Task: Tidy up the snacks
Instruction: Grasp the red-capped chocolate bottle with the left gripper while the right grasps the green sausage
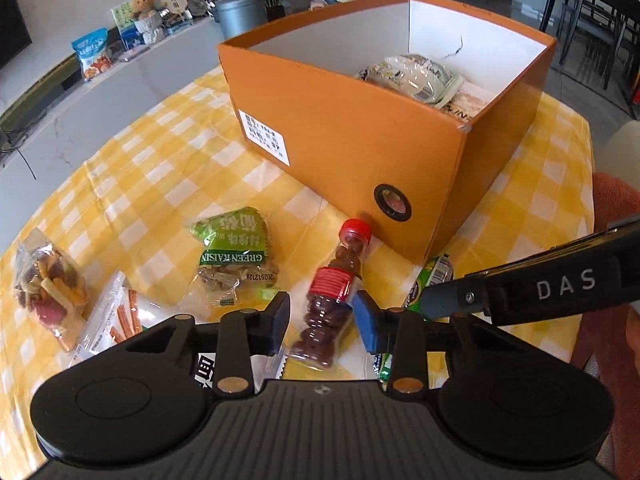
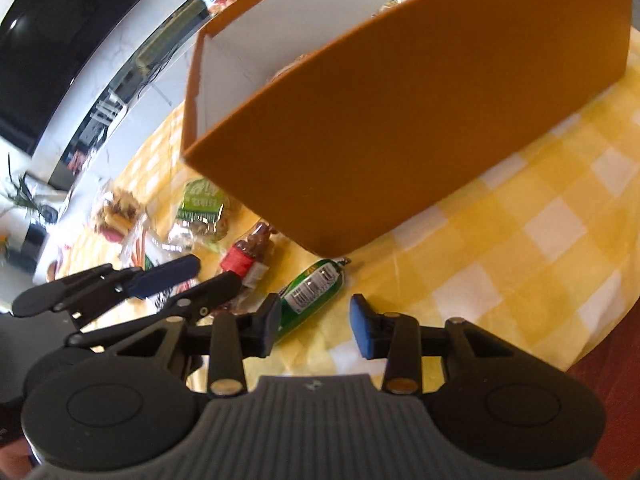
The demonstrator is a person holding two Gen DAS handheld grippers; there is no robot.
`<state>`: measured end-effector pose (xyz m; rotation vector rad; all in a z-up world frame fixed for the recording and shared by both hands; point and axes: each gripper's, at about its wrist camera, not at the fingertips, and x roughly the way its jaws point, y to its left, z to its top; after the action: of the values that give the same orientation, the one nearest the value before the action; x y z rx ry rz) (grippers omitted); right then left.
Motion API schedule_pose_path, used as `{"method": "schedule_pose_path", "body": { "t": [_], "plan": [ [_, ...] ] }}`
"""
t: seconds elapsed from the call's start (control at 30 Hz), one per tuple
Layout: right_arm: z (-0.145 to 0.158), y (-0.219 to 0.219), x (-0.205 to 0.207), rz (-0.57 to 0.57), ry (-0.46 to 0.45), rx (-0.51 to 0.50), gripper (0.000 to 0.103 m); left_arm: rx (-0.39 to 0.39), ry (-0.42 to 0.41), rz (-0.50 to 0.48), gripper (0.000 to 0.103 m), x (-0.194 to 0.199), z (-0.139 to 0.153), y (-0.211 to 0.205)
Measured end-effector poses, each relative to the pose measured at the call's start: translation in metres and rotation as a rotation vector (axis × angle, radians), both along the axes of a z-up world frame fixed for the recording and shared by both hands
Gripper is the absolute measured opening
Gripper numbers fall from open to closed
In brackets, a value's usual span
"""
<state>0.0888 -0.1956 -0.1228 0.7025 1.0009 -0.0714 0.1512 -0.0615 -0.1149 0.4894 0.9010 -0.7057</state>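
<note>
A clear bottle of brown candies (image 1: 334,300) with a red cap and red label lies on the yellow checked tablecloth (image 1: 160,160), its lower body between the spread fingers of my left claw (image 1: 320,322); the blue pad on the right looks to be against the bottle's side, the black pad on the left stands just clear, and nothing is clamped. Ahead of the bottle's cap stands the orange cardboard box (image 1: 340,140), open-topped and white inside, with wrapped snack packets (image 1: 416,76) already lying in it. To the left of my left claw sit a green raisin packet (image 1: 234,256), a clear packet of thin orange sticks (image 1: 120,320) and a bag of mixed dried-fruit chips (image 1: 48,280). Just right of the left claw, a green sausage-shaped snack (image 2: 314,296) rests near the box's corner; my right claw (image 2: 314,326) hovers over the cloth with its fingers wide apart and empty, the left finger just over the near end of that green snack, the right finger over bare cloth. From the right wrist view, the left claw's fingers (image 2: 168,276) reach in at the left over the bottle. Beyond the table, a white counter (image 1: 120,80) holds more snack bags, a teddy bear (image 1: 144,6) and a grey tin (image 1: 242,14).
</note>
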Motion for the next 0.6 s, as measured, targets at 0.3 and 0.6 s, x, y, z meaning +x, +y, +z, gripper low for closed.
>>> {"method": "schedule_pose_path", "body": {
  "t": [0.3,0.6],
  "plan": [
    [0.003,-0.006,0.007,-0.042,-0.007,0.048,0.048,-0.015,0.067,0.009,0.046,0.013,-0.015,0.000],
    [0.006,-0.008,0.003,-0.012,-0.016,0.012,0.023,-0.052,0.101,0.096,0.032,-0.014,-0.011,0.006]
  ]
}}
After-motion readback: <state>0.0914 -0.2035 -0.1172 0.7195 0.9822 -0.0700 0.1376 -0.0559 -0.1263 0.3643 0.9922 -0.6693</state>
